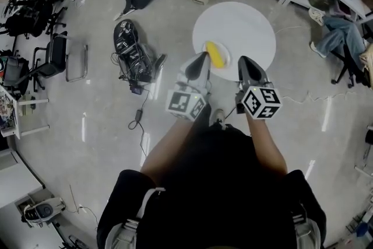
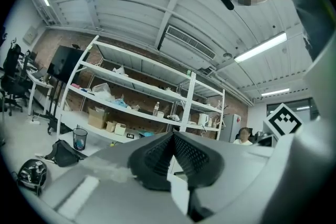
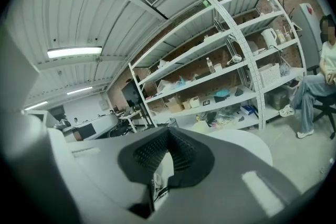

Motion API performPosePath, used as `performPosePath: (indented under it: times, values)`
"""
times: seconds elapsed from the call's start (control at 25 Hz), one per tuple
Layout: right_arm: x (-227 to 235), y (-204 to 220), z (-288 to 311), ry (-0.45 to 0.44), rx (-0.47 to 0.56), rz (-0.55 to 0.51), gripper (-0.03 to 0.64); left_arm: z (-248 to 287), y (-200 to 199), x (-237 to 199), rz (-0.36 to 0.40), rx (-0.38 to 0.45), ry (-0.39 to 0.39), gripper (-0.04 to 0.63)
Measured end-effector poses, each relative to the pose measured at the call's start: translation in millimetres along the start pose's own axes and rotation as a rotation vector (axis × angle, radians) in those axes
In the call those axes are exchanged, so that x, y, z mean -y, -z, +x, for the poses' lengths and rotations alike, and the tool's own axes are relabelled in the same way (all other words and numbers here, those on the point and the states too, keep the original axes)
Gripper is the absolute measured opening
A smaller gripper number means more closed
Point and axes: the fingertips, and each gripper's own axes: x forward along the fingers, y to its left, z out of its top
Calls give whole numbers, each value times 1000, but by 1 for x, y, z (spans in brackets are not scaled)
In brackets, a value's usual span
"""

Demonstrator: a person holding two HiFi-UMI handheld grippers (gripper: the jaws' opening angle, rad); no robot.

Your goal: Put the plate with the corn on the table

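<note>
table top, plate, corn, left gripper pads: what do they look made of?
Table top: smooth matte white, no grain; likely laminate or painted board.
Plate: plain white; ceramic or plastic, too small to tell.
Corn: even bright yellow; possibly a plastic replica, unsure.
Left gripper pads: black, ribbed, dull; look like rubber.

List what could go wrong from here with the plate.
1. The plate shows at the table's near rim, with the shut left gripper right at its edge. A nudge might tip it off.
2. The corn lies loose on it and may roll away.
3. A cable trails on the floor near the person's feet, a possible trip hazard.
</note>
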Motion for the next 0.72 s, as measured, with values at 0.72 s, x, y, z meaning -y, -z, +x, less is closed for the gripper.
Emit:
performPosePath:
  times: [0.72]
  values:
    - [-19,-18,-19,-14,60,-56,9,-13,-12,22,2,32,38,6]
